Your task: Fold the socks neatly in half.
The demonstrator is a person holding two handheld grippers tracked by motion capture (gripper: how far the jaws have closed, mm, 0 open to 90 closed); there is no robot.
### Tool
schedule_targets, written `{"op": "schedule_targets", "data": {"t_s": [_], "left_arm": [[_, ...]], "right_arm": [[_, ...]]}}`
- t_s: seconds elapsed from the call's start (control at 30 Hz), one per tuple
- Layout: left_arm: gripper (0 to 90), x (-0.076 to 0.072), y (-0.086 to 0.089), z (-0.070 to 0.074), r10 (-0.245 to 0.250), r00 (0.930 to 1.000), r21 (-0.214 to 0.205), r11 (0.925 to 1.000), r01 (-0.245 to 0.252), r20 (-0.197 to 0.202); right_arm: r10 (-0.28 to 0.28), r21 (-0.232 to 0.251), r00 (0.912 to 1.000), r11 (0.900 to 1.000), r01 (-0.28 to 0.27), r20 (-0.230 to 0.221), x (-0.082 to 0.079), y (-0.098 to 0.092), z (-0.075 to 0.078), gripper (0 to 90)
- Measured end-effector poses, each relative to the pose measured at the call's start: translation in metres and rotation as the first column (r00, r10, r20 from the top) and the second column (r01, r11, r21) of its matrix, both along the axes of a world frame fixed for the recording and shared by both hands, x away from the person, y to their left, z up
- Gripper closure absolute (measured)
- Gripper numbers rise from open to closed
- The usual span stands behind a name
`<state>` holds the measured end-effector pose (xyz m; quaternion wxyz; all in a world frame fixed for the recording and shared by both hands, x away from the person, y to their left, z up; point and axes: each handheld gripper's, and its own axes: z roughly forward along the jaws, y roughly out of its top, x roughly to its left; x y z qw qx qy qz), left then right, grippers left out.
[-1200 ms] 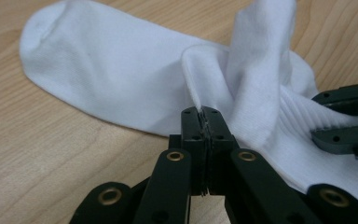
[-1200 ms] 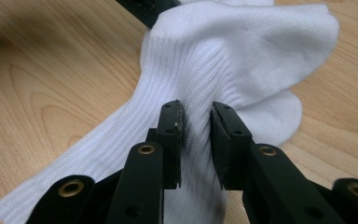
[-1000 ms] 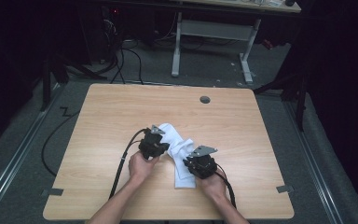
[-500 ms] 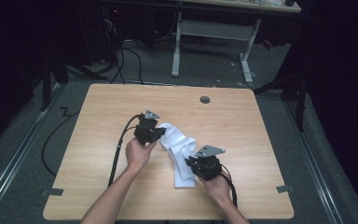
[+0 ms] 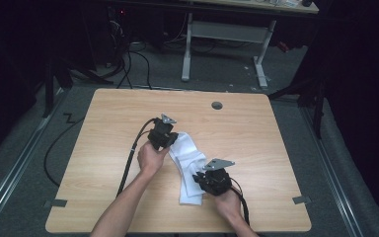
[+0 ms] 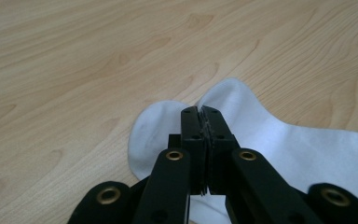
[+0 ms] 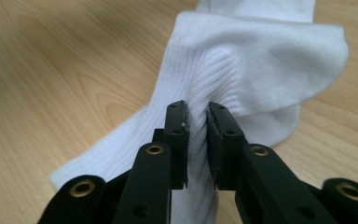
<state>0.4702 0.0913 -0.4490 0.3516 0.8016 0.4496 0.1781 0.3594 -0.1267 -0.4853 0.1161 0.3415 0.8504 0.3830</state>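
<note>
Soft, light white sock (image 5: 185,158): left claw (image 6: 200,112) pinches its toe, right claw (image 7: 196,114) grips the ribbed cuff.

White ribbed sock (image 5: 185,159), pale wood-grain table (image 5: 103,128), black hand-held grippers (image 6: 200,116)

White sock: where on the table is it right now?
In the high view the white sock lies near the table's centre, stretched between the left gripper and right gripper.

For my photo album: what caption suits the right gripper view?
Right gripper pinching a bunched fold of white ribbed sock above a wooden table.
</note>
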Motion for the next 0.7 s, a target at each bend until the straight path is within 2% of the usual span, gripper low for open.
{"op": "schedule_targets", "data": {"t_s": [0.2,0.4,0.53,0.7], "left_arm": [[87.0,0.000,0.005,-0.016,0.020,0.9995,0.040,0.9990,-0.019,-0.023],[68.6,-0.006,0.013,-0.016,0.046,0.9989,0.046,0.9979,-0.046,-0.011],[58.8,-0.018,0.015,-0.015,0.037,0.9993,0.053,0.9979,-0.038,0.005],[56.4,-0.032,0.015,-0.023,0.002,0.9998,0.054,0.9985,-0.001,-0.021]], "right_arm": [[-0.018,-0.030,0.9998,0.9994,0.018,-0.007,0.002,0.000,-0.014,71.9],[-0.037,-0.033,0.9984,0.9987,0.038,0.044,-0.001,0.000,-0.010,65.9],[-0.030,-0.025,0.9968,0.9992,0.032,0.074,-0.006,-0.001,-0.005,66.2],[0.001,-0.052,0.9957,0.9986,0.004,0.092,-0.009,0.005,-0.003,68.5]]}}
